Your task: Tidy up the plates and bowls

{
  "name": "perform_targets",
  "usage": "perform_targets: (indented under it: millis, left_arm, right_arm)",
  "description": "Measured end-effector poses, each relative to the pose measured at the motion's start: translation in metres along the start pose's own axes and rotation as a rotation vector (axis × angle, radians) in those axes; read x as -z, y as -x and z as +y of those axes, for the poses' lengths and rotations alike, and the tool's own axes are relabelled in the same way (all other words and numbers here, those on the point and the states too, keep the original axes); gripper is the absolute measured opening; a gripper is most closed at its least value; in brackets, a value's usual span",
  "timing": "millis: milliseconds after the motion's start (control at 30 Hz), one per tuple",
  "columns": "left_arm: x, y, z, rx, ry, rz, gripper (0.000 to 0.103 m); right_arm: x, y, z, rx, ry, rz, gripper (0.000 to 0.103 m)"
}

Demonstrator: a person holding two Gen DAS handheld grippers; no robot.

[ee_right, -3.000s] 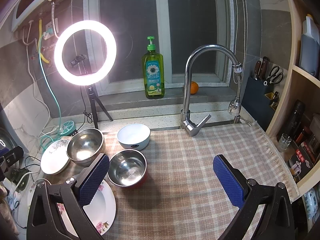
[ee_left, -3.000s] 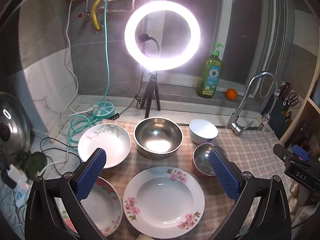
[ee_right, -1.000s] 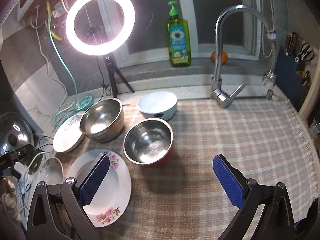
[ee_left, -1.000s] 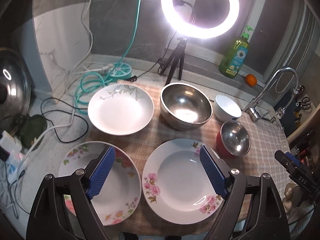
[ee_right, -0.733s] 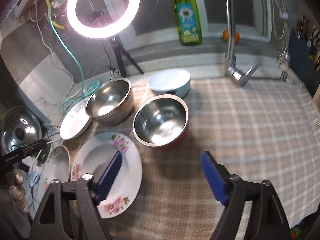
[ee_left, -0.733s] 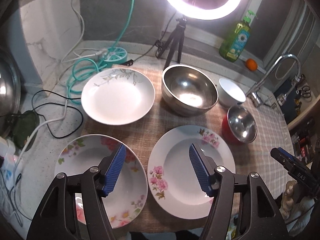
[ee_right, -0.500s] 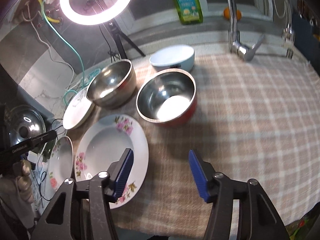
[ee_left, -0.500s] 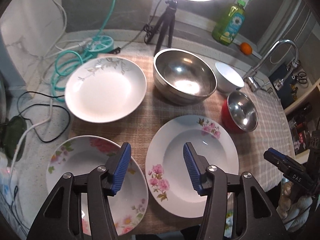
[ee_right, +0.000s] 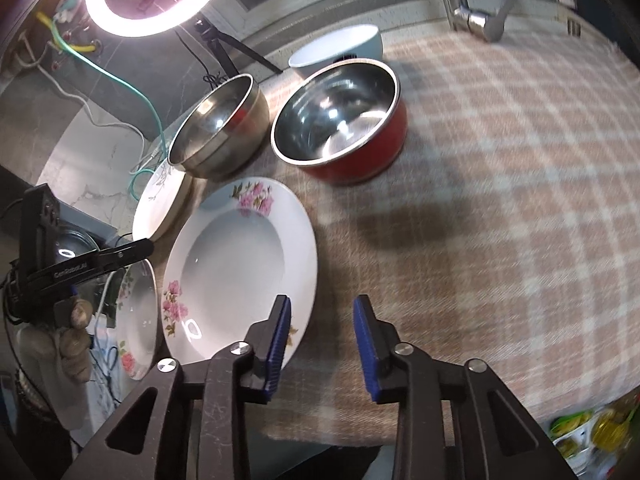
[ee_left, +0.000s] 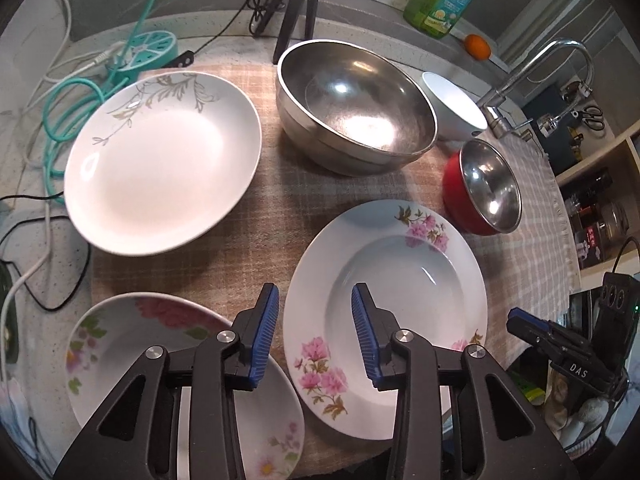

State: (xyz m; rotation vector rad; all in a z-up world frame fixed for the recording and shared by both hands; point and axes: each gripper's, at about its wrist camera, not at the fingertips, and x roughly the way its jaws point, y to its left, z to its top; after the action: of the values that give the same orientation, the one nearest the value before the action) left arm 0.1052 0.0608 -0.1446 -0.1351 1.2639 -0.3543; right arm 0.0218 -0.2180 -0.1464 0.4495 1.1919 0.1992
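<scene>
Both grippers were tipped down over the checked cloth [ee_right: 500, 200], and both had just been narrowing their jaws. The left gripper [ee_left: 314, 330] hung with its blue pads straddling the near-left rim of the pink-flowered plate [ee_left: 400, 264]; the pads stood a little apart with the rim between them, not pressing as far as the view showed. Its left pad sat over the gap beside the second floral plate [ee_left: 120, 344], which lay at the cloth's left edge. The right gripper [ee_right: 322, 334] came in at the same pink-flowered plate's opposite rim, its left pad over the plate's edge, its right pad above bare cloth, jaws narrowed but with a gap. Whether that pad touched the rim was hard to judge through the blur. Behind sat the leaf-patterned plate [ee_left: 160, 160], the large steel bowl [ee_left: 356, 104], the red bowl [ee_left: 484, 192] and the white bowl [ee_left: 452, 108].
</scene>
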Motion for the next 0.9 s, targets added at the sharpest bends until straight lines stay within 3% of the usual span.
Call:
perform_targets:
  millis: [333,500,567,900]
  left_arm:
    - [-0.012,-0.021,0.007,0.048,-0.004,0.079,0.032]
    - [-0.016,-0.025,0.008,0.035,-0.020,0.094,0.032]
    - [-0.017,-0.026,0.012,0.042,-0.013,0.102,0.026]
    - [-0.017,-0.034,0.014,0.044,-0.015,0.135,0.017]
  right_arm:
    - [0.005,-0.016,-0.011,-0.051,-0.101,0.024,0.022]
    - [0.009,-0.025,-0.012,-0.094,-0.136,0.039,0.022]
    - [0.009,-0.028,-0.012,-0.099,-0.137,0.047,0.021]
    - [0.010,-0.029,-0.016,-0.125,-0.134,0.062,0.013]
